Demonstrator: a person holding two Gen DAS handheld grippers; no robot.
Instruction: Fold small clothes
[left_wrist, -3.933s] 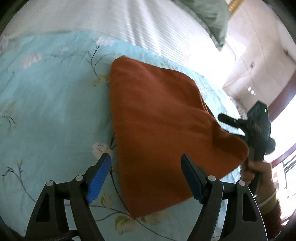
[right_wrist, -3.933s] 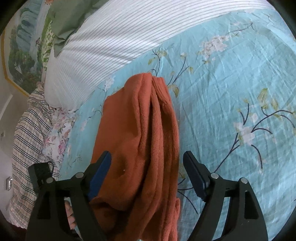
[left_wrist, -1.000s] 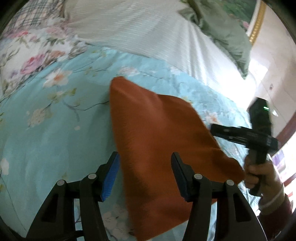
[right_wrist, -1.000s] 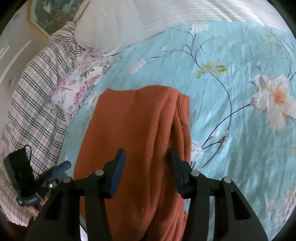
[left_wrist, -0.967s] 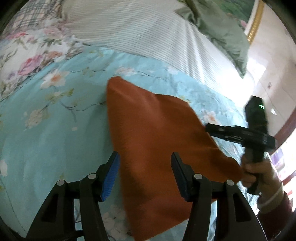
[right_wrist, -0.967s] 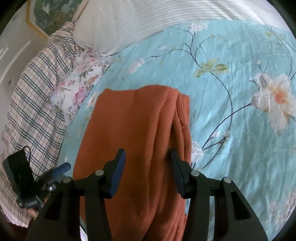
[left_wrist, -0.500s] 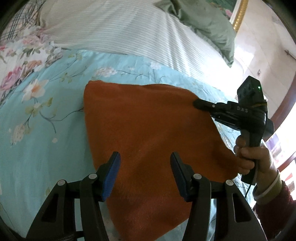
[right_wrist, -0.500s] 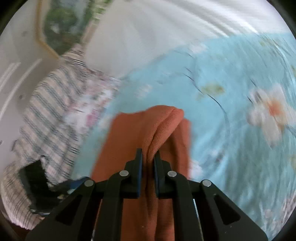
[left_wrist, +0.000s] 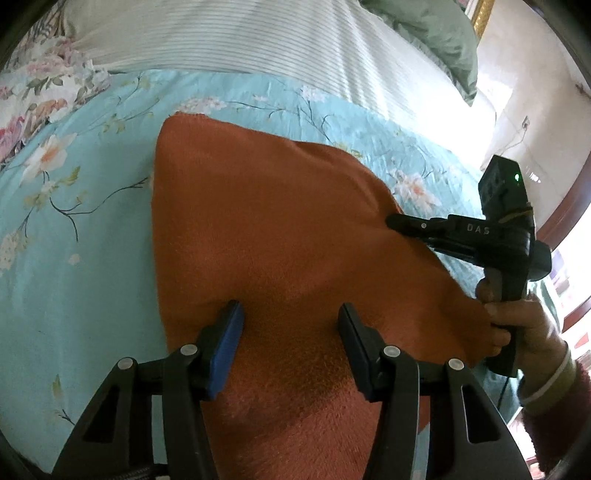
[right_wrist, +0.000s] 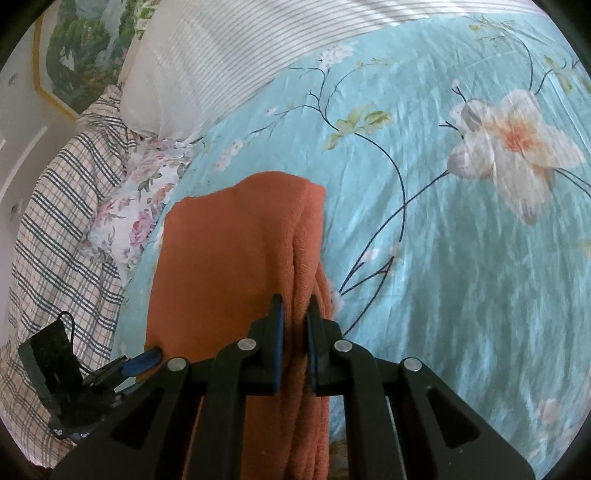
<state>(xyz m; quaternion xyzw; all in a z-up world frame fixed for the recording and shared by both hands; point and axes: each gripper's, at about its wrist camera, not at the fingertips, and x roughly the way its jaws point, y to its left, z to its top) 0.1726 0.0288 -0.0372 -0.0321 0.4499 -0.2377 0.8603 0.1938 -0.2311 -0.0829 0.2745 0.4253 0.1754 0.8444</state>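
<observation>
The orange cloth (left_wrist: 280, 236) is lying on the floral bedsheet (left_wrist: 85, 236), below the striped pillow (left_wrist: 236, 40), and it is already looking like a several-layer bundle: in the right wrist view its right-hand edge is showing stacked rounded folds (right_wrist: 306, 236), so at least one fold seems done. What is probably left is another fold to make it compact, then smoothing it flat. The right gripper (right_wrist: 294, 317) is pinching that layered edge, its jaws having just closed within the last second, with the cloth plainly between the pads. The left gripper (left_wrist: 290, 332) is standing about half open with both fingertips over the near part of the cloth; its pads are not squeezing anything, and whether the tips are pressing into the surface or only hovering just above it I cannot tell. In the left wrist view the right gripper (left_wrist: 391, 221) is reaching in from the right side, held by a hand (left_wrist: 517, 317) in a dark red sleeve. As for direction, the cloth's long axis is running from the person toward the pillow, with one corner (left_wrist: 181, 118) pointing at the pillow end and the wider part lying nearest the grippers. The layered edge is following that same axis along the right side.
</observation>
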